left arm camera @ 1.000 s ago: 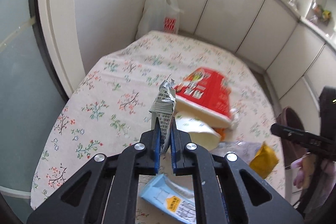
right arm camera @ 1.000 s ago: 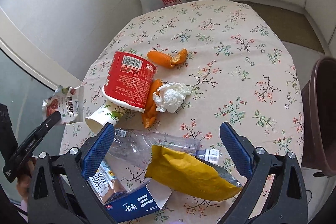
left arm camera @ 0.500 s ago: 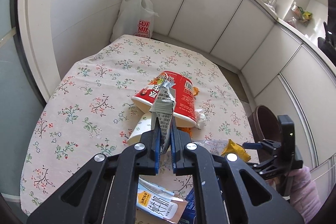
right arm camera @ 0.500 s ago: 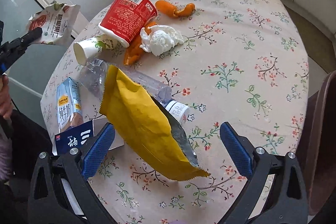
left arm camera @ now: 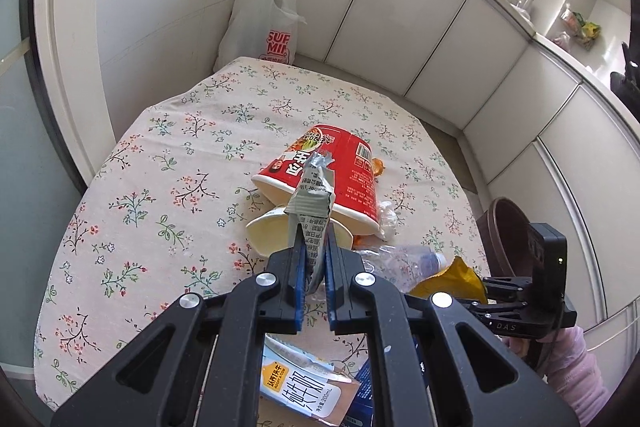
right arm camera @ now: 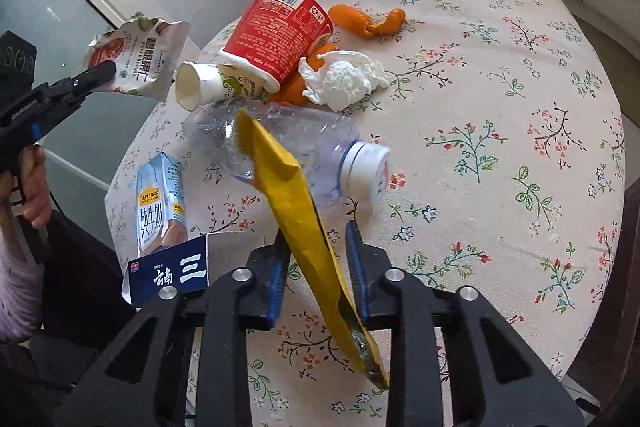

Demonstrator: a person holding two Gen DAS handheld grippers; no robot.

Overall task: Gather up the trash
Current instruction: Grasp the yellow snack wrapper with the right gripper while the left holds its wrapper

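Left wrist view: left gripper [left arm camera: 315,261] pinched tight on crinkly silver snack wrapper [left arm camera: 312,195], wrapper sticks straight up, off flowery table [left arm camera: 168,163]. Brown round bin [left arm camera: 505,227] sits far right, near right gripper.

Right wrist view: right gripper [right arm camera: 318,271] fingers half closed round flat yellow foil bag [right arm camera: 296,211]; firm hold, cannot tell. Bag's long side slants toward clear plastic bottle [right arm camera: 288,143].

Far tablecloth [left arm camera: 208,131] lies open; red cup [left arm camera: 336,175] and bottle [right arm camera: 288,143] crowd the near side.
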